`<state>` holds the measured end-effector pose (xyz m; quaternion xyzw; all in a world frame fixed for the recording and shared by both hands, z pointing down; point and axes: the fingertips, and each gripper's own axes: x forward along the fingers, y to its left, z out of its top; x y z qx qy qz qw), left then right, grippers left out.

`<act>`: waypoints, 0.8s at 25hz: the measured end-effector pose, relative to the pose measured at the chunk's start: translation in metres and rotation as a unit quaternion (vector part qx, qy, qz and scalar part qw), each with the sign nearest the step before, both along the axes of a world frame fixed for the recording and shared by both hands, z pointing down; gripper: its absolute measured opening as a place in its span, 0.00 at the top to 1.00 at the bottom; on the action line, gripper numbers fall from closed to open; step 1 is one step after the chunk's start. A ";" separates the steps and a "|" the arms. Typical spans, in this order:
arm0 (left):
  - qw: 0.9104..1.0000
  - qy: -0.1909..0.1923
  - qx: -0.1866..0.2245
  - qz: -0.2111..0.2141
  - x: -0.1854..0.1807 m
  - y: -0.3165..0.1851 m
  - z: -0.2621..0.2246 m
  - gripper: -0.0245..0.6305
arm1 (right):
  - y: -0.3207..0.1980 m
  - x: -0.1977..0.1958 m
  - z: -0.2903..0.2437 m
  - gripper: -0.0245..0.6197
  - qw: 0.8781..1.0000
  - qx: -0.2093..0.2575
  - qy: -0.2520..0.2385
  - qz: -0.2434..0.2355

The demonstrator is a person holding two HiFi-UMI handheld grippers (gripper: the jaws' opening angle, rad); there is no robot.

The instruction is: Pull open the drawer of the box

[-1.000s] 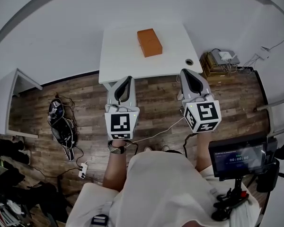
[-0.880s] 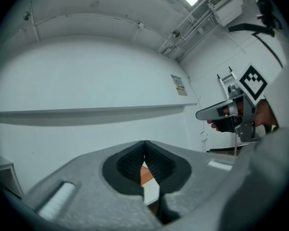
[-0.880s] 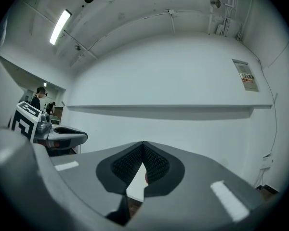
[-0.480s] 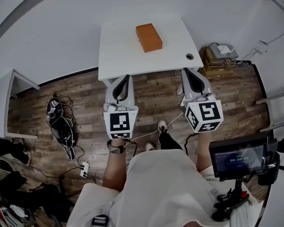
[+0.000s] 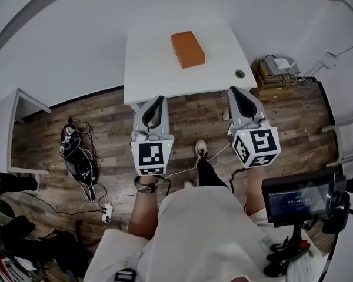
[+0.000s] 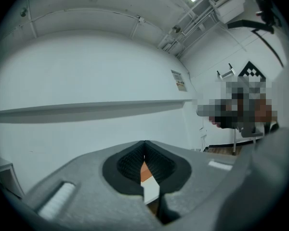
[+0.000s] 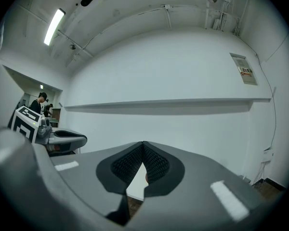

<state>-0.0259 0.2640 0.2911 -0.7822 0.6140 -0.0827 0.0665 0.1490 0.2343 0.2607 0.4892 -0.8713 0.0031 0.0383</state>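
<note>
Nearest me, both tools hang over the brown wood-plank floor, short of the table's edge. The left gripper has its black ribbed pads pressed together with nothing between them, and the right gripper is likewise closed on nothing. Beyond their tips stands the white rectangular table. Toward its far side, well apart from both grippers, lies the small orange rectangular box, flat and slightly askew. The only other thing on the table is a round cable hole at the near right corner. From here I cannot make out which end carries the drawer, or whether it has a pull. I judge the box light and stiff-walled, likely to skate on that smooth top. So I would pin the outer sleeve with one gripper, pinch the drawer's end face with the other, and pull straight along its length.
</note>
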 end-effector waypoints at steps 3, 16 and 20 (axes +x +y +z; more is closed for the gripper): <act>1.000 0.000 0.005 0.001 -0.001 -0.012 -0.004 0.96 | -0.013 -0.002 -0.004 0.96 1.000 0.004 0.001 0.001; 1.000 0.001 0.010 0.011 -0.008 -0.047 -0.013 0.96 | -0.046 -0.012 -0.010 0.96 1.000 0.003 0.009 0.007; 1.000 0.002 0.009 0.009 -0.016 -0.074 -0.022 0.96 | -0.072 -0.022 -0.019 0.96 1.000 0.003 0.013 0.003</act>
